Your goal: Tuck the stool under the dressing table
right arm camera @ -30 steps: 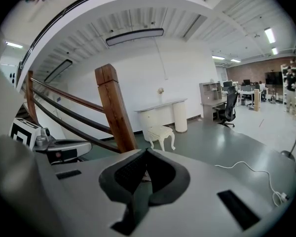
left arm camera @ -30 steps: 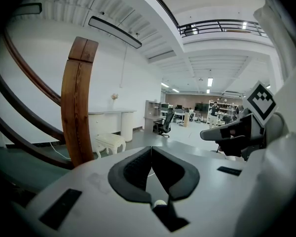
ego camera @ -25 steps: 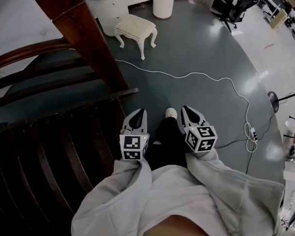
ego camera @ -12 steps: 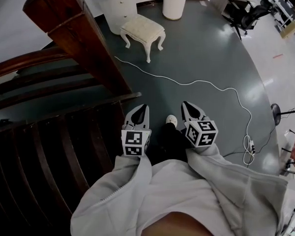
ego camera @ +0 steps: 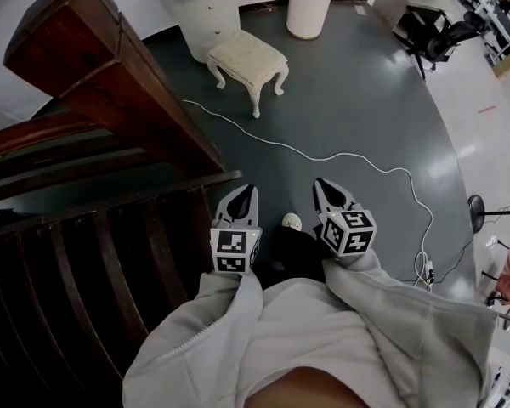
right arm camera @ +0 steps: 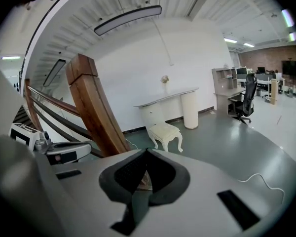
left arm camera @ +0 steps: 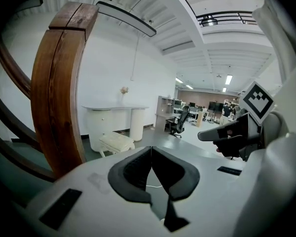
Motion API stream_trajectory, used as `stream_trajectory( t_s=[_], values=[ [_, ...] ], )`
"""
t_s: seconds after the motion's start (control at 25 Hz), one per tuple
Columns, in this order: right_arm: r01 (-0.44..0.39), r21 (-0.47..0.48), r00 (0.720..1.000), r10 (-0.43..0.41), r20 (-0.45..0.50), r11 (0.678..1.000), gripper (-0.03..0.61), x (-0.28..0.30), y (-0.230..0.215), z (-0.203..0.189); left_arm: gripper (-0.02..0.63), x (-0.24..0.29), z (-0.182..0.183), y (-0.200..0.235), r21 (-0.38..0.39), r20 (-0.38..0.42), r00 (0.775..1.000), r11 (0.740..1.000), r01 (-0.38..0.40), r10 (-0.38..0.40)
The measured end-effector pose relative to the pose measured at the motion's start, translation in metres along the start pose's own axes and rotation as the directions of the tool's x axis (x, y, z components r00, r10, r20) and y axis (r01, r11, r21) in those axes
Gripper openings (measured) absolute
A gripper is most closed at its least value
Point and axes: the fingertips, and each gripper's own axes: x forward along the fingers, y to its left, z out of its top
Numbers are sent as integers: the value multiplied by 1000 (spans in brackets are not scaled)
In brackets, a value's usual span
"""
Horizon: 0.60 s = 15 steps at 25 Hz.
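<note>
Currently, both claws are closed and empty. The left gripper (ego camera: 243, 198) has its jaws together, tip against tip, with nothing between them. The right gripper (ego camera: 327, 192) is in the same condition. Both grippers are held side by side, well apart from the dressing table (ego camera: 206, 7), and point roughly toward it. The stool (ego camera: 247, 56) stands upright on its four legs just in front of the dressing table, outside the edge of its top and not under it. A white cable (ego camera: 323, 155) lies on the floor between the dressing table and the grippers. In the head view a slanted wooden post (ego camera: 110, 75) rises left of the dressing table, and an office chair (ego camera: 438, 32) stands well to its right.
</note>
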Motion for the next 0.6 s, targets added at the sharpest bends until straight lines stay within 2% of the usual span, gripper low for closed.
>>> stream_trajectory(
  t_s=[0.6],
  values=[
    [-18, -15, 1000, 18, -12, 1000, 49, 42, -67, 36, 15, 81, 20, -3, -22, -5, 999, 999, -41, 41]
  ],
)
